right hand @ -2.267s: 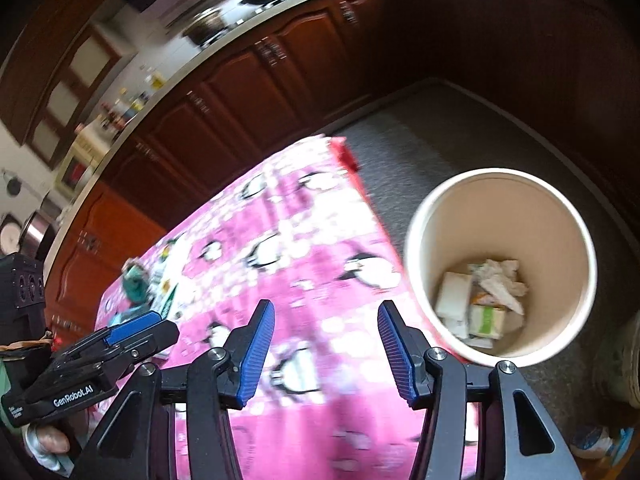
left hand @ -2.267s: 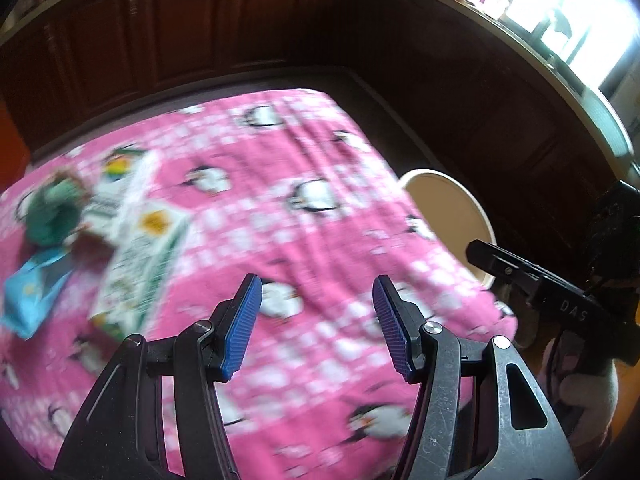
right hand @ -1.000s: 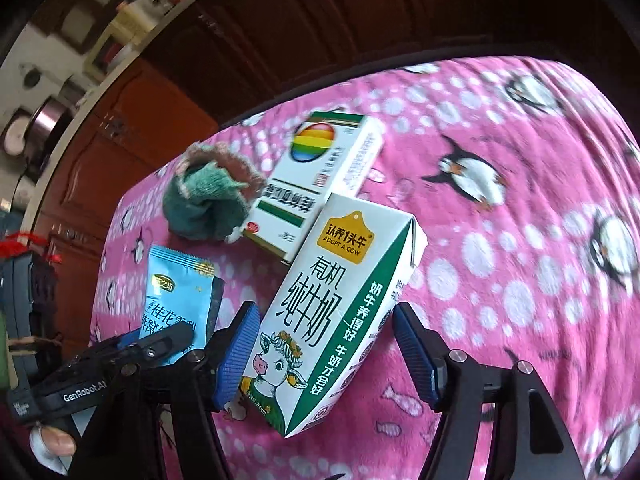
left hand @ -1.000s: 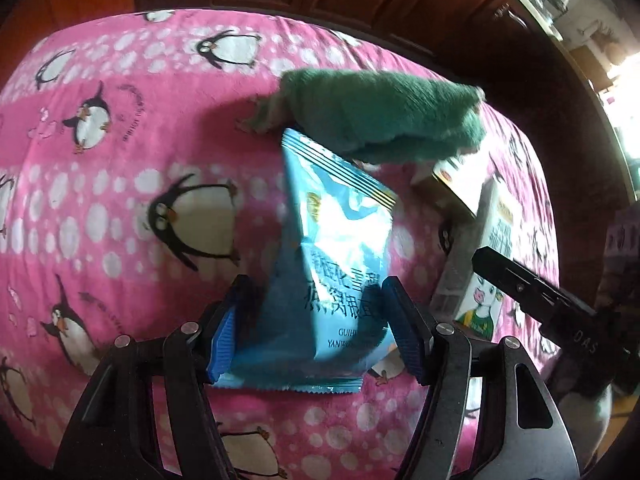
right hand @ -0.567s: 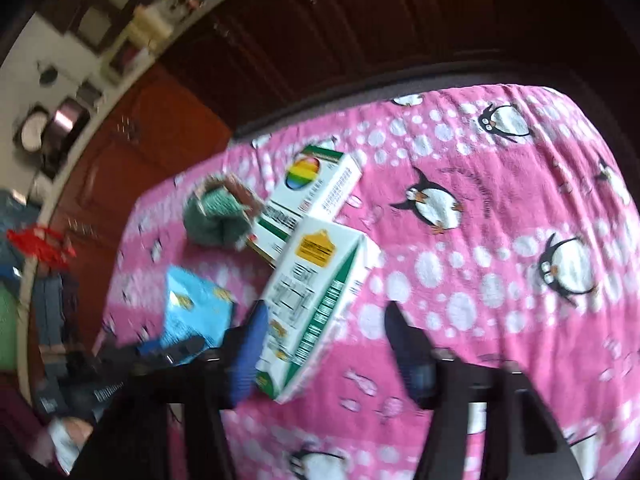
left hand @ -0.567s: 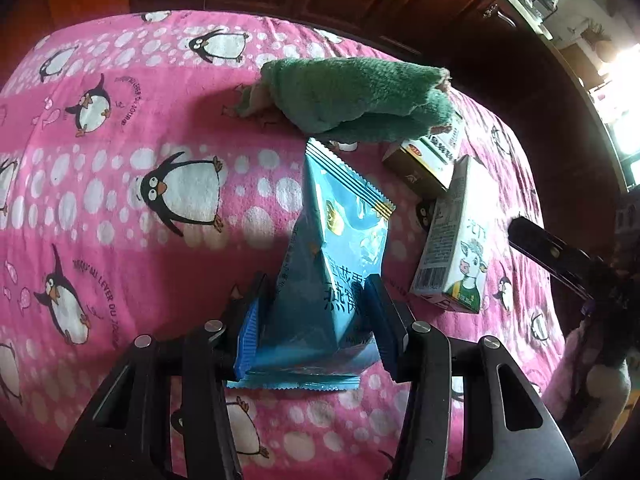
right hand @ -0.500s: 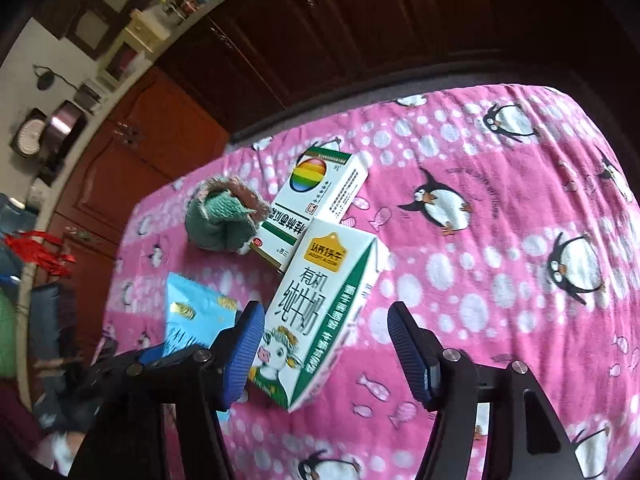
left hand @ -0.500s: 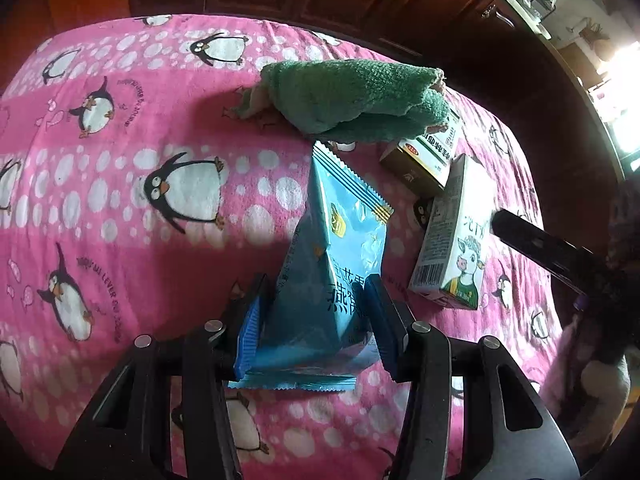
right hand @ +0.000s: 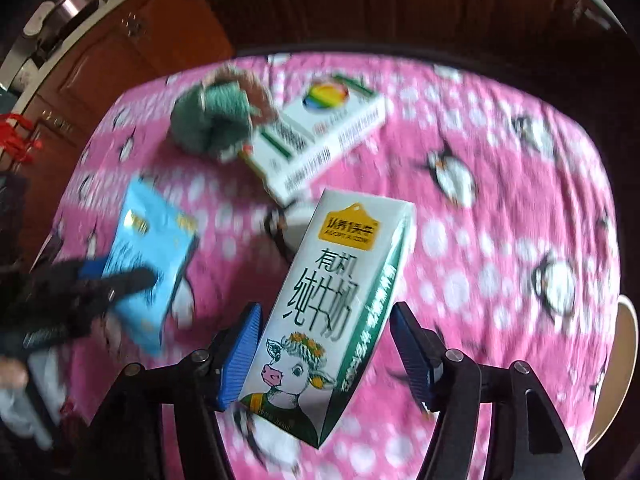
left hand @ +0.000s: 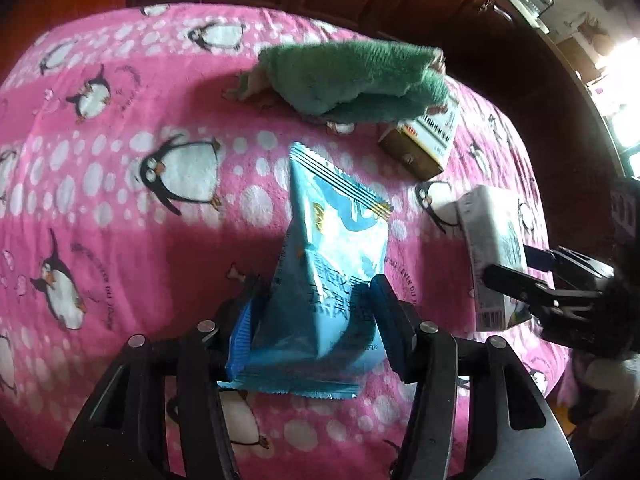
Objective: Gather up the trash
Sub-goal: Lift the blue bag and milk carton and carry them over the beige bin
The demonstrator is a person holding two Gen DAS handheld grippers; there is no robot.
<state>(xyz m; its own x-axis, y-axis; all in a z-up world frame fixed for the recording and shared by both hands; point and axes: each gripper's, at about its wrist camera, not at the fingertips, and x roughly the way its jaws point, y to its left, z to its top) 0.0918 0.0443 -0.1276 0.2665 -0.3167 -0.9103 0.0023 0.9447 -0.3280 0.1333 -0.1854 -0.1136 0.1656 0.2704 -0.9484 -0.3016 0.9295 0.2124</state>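
Observation:
A blue snack bag stands crumpled between the pads of my left gripper, which press on its lower half while the jaws are opening. The same bag shows blurred at the left of the right wrist view. A white and green milk carton with a cow picture lies between the fingers of my right gripper. The left pad is at the carton's side and a narrow gap shows at the right pad. That carton also appears at the right edge of the left wrist view.
A pink penguin blanket covers the table. A green fuzzy cloth and a white box with a rainbow logo lie behind the trash. The rim of a pale bin shows past the table's right edge. Dark cabinets stand behind.
Both grippers came from the bin side to the trash pile. The left jaws squeezed the blue bag, which now stands crumpled. The right gripper rolled, so the carton looks more upright.

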